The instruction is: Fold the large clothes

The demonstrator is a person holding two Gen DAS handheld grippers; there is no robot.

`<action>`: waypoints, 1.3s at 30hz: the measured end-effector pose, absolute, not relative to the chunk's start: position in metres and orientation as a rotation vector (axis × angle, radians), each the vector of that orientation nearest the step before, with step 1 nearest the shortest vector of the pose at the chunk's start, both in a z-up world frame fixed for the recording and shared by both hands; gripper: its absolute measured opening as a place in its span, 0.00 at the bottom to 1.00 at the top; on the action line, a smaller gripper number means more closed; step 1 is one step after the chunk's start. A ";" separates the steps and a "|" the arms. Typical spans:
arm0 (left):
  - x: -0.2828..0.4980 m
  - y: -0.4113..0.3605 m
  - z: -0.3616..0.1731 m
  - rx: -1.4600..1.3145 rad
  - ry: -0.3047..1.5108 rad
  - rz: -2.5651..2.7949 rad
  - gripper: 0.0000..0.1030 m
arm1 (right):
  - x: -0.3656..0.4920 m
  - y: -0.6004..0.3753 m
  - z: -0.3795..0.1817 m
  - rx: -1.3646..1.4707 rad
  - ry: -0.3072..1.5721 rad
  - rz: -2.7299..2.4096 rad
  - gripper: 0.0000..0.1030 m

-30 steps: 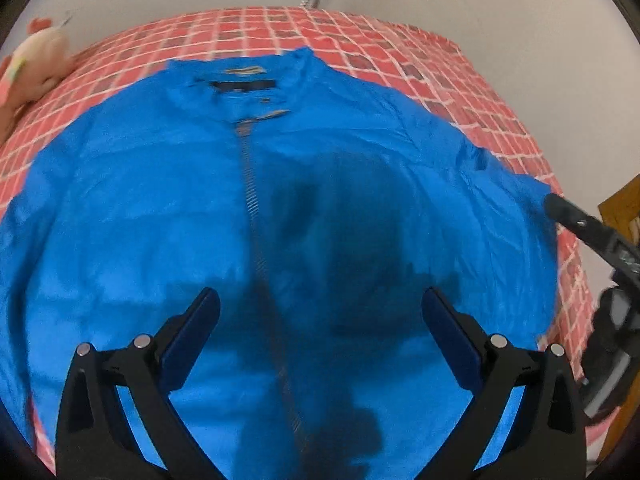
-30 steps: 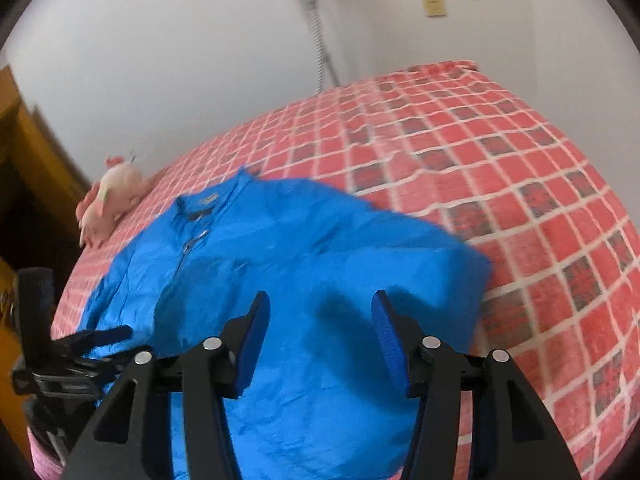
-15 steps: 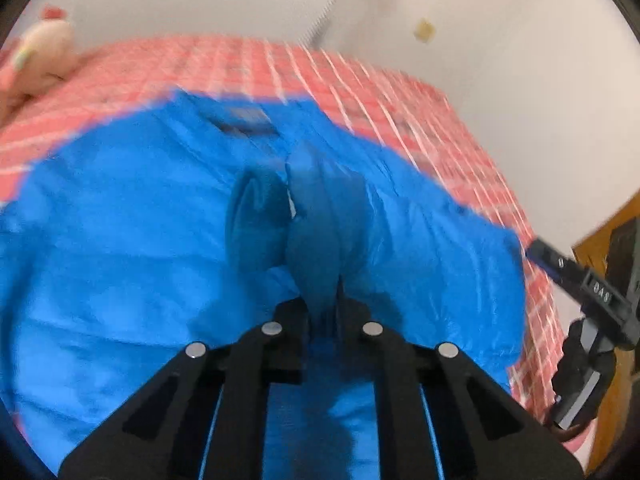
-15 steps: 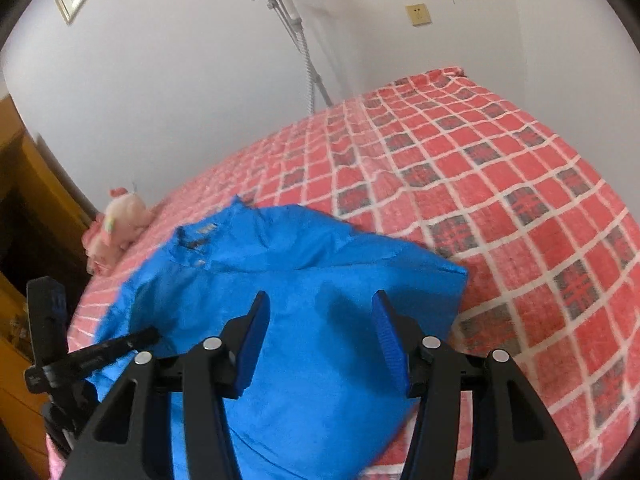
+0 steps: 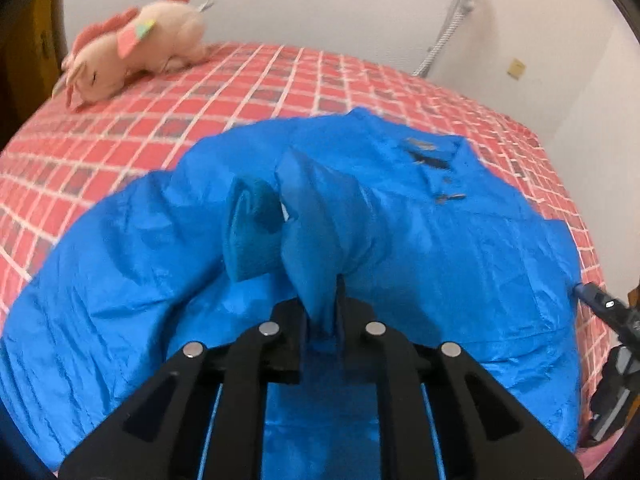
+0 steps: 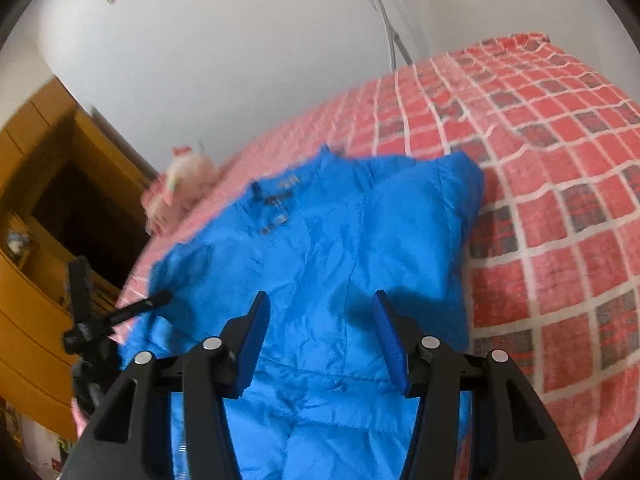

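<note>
A large bright blue jacket (image 5: pixel 460 248) lies spread on a bed with a red checked cover (image 5: pixel 280 80). Its collar and zip top point to the far side. My left gripper (image 5: pixel 324 312) is shut on a bunched fold of the jacket's fabric, with a sleeve cuff (image 5: pixel 252 228) raised in front of it. In the right wrist view the jacket (image 6: pixel 320 248) fills the middle. My right gripper (image 6: pixel 320 332) is open and empty, just above the jacket's lower part. The left gripper also shows at the left edge of the right wrist view (image 6: pixel 120 312).
A pink plush toy (image 5: pixel 132 52) lies at the far left of the bed, also seen in the right wrist view (image 6: pixel 180 184). A wooden cabinet (image 6: pixel 36 280) stands left of the bed. A white wall with a metal hose (image 6: pixel 384 8) rises behind the bed.
My left gripper was open above the jacket, then shut on a fold of fabric and lifted it, swinging left. My right gripper stayed open and rose a little.
</note>
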State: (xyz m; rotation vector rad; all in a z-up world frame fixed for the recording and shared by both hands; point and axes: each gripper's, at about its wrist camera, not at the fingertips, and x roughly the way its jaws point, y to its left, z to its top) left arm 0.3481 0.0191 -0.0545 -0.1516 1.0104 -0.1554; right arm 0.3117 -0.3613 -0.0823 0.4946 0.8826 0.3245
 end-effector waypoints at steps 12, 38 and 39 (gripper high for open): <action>0.351 0.035 -0.078 -0.176 1.070 -0.098 0.30 | 0.319 -0.337 -0.105 0.347 0.969 0.215 0.48; 0.340 -0.043 -0.092 0.055 1.000 -0.130 0.43 | 0.322 -0.255 -0.107 0.092 0.946 0.082 0.48; 0.341 -0.043 -0.091 0.054 0.995 -0.123 0.43 | 0.321 -0.259 -0.106 0.121 0.942 0.088 0.48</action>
